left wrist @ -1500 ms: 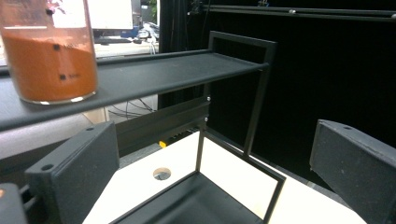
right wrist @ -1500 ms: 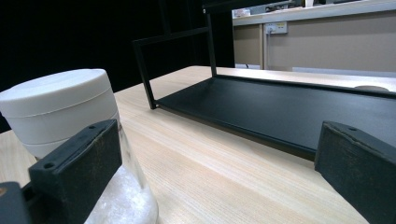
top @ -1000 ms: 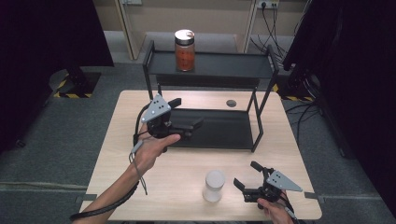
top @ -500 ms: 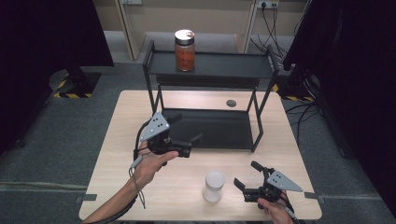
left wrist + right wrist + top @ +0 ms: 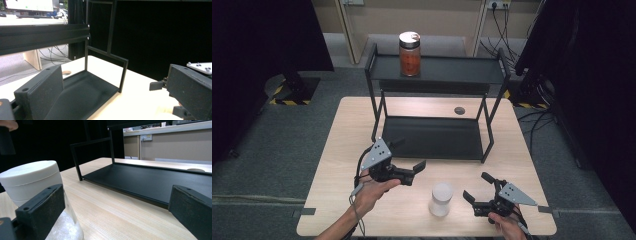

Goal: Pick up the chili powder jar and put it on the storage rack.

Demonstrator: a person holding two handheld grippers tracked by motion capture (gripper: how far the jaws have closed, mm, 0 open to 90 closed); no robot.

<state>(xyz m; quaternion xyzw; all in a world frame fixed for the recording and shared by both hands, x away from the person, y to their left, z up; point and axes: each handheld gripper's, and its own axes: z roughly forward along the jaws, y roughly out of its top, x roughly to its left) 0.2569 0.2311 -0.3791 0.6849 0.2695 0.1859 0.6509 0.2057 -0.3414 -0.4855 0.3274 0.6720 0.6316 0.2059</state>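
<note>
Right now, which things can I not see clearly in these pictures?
- White-lidded clear jar: right gripper view, base cut by the bottom edge and hidden behind the near jaw.
- Red-filled glass jar on the black metal shelf rack: high view, contents too small to identify.
- Small dark round spot: too small.

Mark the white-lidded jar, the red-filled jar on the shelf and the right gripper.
white-lidded jar (image 5: 441, 198), high view, on its lid.
red-filled jar (image 5: 409, 60), high view, on its glass body.
right gripper (image 5: 475, 192), high view, midway between its fingertips.
</note>
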